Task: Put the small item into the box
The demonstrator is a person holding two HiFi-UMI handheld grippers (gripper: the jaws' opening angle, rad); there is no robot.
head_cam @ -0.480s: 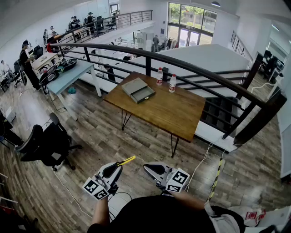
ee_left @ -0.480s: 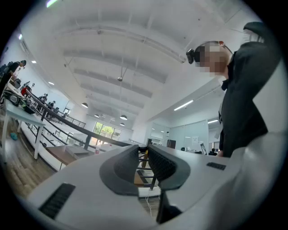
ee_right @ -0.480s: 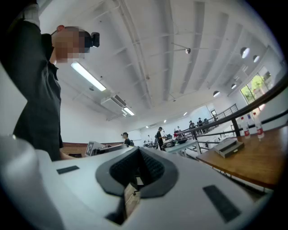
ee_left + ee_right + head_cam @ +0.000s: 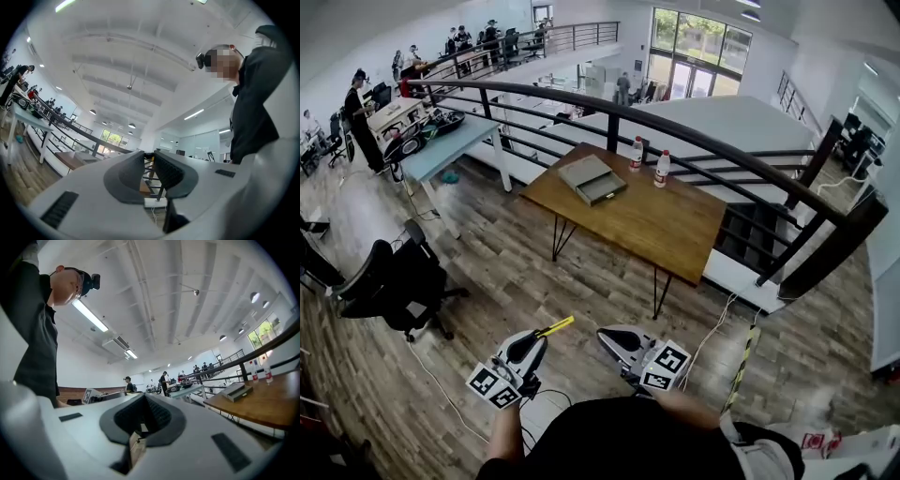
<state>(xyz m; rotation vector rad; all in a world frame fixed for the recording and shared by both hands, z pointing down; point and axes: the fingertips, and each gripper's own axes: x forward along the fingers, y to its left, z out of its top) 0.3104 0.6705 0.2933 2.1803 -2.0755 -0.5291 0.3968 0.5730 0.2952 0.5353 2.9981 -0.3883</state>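
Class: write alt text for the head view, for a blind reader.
Seen from above, a person holds a left gripper and right gripper low, far from a brown wooden table bearing a grey box and two clear bottles.

The desk (image 4: 656,225), a brown wooden top on thin dark legs, stands on the plank floor (image 4: 534,281) just beside a dark railing (image 4: 712,145). A flat grey box (image 4: 592,178) lies at its far left corner. Two clear bottles (image 4: 637,154) stand upright on the far edge, close together.
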